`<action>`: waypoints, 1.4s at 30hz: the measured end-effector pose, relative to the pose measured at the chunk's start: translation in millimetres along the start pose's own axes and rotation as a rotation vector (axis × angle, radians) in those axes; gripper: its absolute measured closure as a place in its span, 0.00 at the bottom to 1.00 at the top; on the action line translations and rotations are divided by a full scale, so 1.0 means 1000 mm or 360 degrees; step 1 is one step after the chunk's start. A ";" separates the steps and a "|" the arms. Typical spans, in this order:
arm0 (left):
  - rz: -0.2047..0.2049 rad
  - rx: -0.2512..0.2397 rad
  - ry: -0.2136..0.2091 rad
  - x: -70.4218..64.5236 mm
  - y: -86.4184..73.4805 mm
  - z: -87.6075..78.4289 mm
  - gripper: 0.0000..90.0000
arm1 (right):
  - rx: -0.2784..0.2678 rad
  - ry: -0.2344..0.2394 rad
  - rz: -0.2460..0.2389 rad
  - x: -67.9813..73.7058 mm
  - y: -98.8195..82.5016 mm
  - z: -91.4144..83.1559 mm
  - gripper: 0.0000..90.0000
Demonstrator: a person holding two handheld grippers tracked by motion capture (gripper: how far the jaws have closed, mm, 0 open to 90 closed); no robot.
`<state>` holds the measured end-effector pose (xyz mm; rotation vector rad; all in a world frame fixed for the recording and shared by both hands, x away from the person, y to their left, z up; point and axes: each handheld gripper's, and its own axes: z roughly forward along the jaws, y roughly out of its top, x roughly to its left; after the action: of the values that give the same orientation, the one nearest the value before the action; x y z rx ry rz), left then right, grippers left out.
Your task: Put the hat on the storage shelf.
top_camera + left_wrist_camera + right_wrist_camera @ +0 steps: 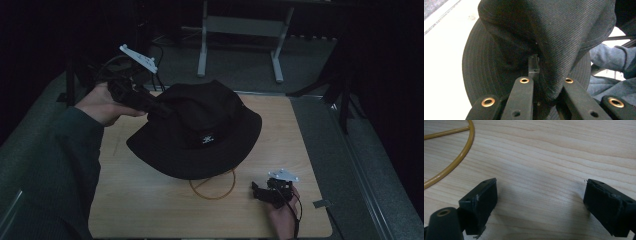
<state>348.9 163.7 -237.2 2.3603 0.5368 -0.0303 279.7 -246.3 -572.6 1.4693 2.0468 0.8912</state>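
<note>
A black bucket hat [200,130] sits over the middle of the wooden table [285,135], above a yellow wire ring [212,192] that peeks out under its front brim. My left gripper [162,107] reaches in from the left and is shut on a fold of the hat's crown. In the left gripper view, the hat [549,32] bunches up between the jaws of my left gripper [546,86]. My right gripper [257,192] rests low at the front right of the table. Its jaws stand wide apart and empty in the right gripper view [540,197], beside the yellow ring [461,157].
A grey metal frame with two legs [240,30] stands on the carpet behind the table. A small grey clip [320,203] sits at the table's front right corner. A blue sleeve [609,57] lies beyond the hat in the left gripper view.
</note>
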 end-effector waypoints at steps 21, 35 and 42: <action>0.0016 0.0094 -0.0006 0.000 0.009 0.028 0.96 | 0.0000 0.0003 -0.0001 0.000 0.000 0.000 0.13; 0.0042 0.0256 0.0020 -0.001 0.014 0.067 0.92 | -0.0001 0.0003 -0.0004 0.000 0.000 0.000 0.13; -0.0037 0.0274 0.0012 0.002 0.012 0.078 0.61 | -0.0001 0.0004 -0.0006 0.000 0.000 0.000 0.13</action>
<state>365.3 105.9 -288.6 2.5225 0.5861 -0.0812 279.5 -246.1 -572.7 1.4648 2.0504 0.8925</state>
